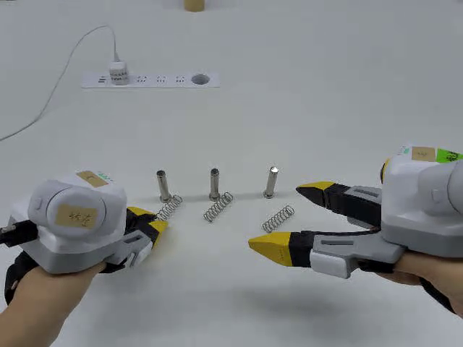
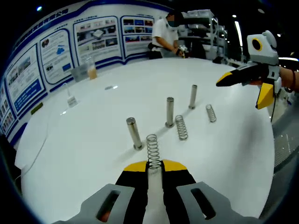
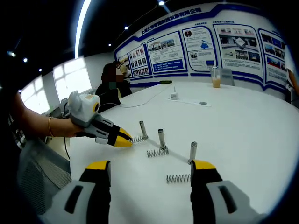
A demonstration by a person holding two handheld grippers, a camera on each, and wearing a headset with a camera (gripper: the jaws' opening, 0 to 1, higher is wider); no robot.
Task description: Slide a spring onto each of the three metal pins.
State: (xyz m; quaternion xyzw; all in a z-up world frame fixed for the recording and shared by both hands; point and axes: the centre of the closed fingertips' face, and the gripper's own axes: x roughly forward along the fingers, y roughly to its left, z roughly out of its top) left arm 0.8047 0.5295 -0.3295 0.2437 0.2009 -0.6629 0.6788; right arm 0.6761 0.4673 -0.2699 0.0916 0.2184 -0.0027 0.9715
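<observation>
The left gripper (image 1: pixel 150 225) has its yellow-tipped jaws pressed together on the near end of the left spring (image 1: pixel 170 207). The rest of that coil reaches out ahead of the jaws, and its far end is just beside the foot of the left pin (image 1: pixel 162 186). That pin stands upright and bare on the white workbench (image 1: pixel 304 108), so I judge this to be the first step: one spring gripped and none yet threaded.

The next move calls for lifting the spring, turning it upright above the pin's top, lining its bore up with the tip and lowering it (a coil pinched at one end may sag, so the free end needs watching).

The middle pin (image 1: pixel 214 183) is also upright and bare, with the middle spring (image 1: pixel 218 207) lying near its foot.

The right pin (image 1: pixel 271 181) is bare too, and the right spring (image 1: pixel 278 219) lies on the bench in front of it. The right gripper (image 1: pixel 293 217) holds nothing. Its jaws are spread wide, one tip on either side of that spring without touching it.
</observation>
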